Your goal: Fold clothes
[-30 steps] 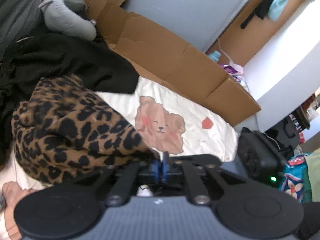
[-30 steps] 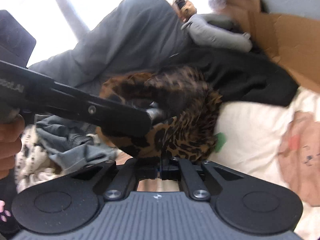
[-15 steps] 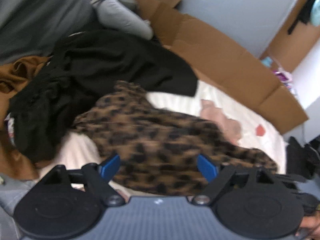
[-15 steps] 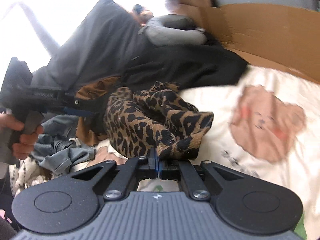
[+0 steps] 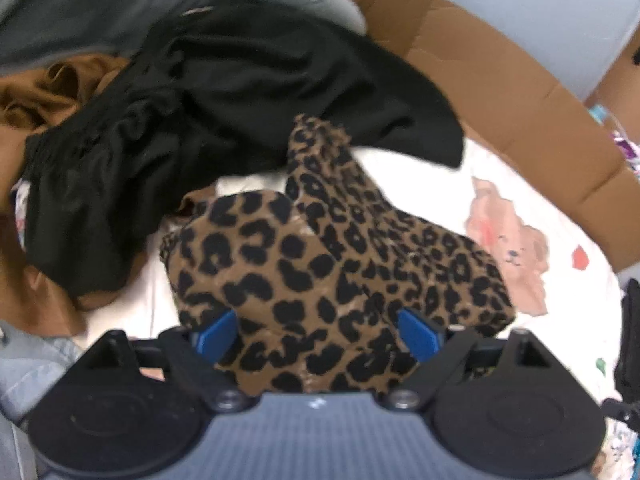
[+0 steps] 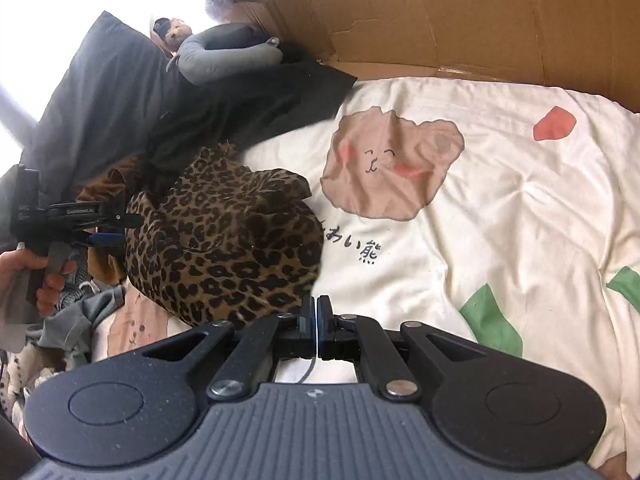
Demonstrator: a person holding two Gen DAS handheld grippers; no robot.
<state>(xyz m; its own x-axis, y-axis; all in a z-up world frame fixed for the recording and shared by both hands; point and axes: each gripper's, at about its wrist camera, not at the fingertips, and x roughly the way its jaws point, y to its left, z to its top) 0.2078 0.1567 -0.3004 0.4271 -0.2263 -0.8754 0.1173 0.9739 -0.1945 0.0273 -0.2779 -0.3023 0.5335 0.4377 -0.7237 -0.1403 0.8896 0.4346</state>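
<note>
I kept my left gripper spread over the leopard garment, lying bunched beside the bear print, to take a new hold. My right gripper was pressed together at the garment's edge, perhaps pinching nothing.

Cream bear-print duvet w/ cardboard behind — grey wall, bright window glare at left

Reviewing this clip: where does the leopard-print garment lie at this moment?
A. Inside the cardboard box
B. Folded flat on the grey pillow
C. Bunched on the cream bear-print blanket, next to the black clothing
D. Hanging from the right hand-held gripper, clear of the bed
C: the leopard-print garment sits bunched on the cream bear-print blanket, its far edge against the black clothing.
</note>
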